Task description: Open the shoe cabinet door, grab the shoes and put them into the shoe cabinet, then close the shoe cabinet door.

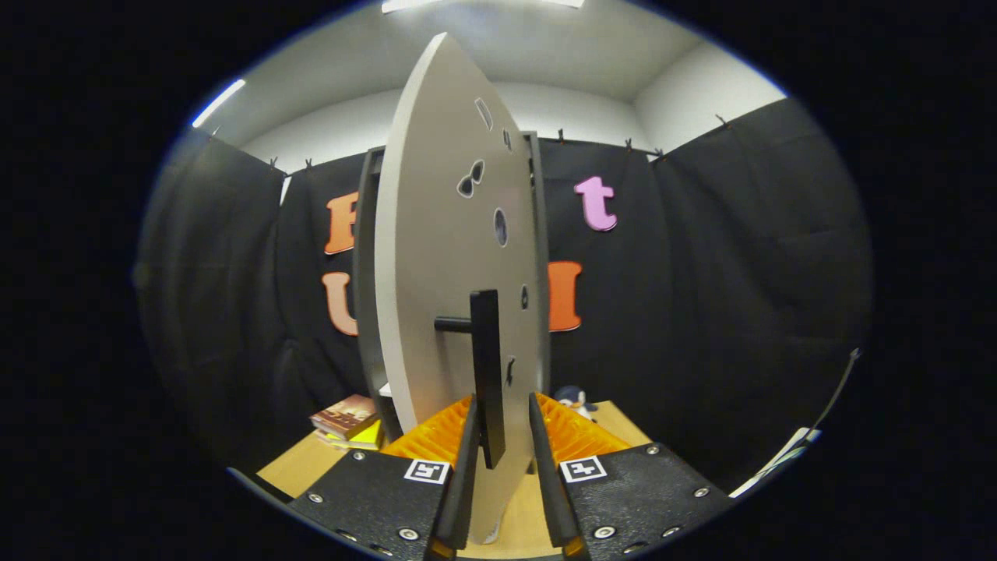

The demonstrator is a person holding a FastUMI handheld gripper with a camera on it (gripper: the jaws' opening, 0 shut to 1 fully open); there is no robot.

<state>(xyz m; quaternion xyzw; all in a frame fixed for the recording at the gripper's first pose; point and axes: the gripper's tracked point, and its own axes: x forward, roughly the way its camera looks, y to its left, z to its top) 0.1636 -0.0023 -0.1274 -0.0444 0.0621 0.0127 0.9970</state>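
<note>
Gripper view: gripper [502, 425] at cabinet door [436, 257], door swung out edge-on toward camera, pale, with small cut-out holes. Dark bar handle [487, 366] stands upright on door, lower end sitting between two fingers; fingers close on either side of it, gap visible, whether they press on it cannot tell. Cabinet frame [366, 257] behind door. Wooden table [304, 463] below. Stack of books [347, 421] left of door. Small toy [575, 397] beyond right finger. Shoes not made out
</note>
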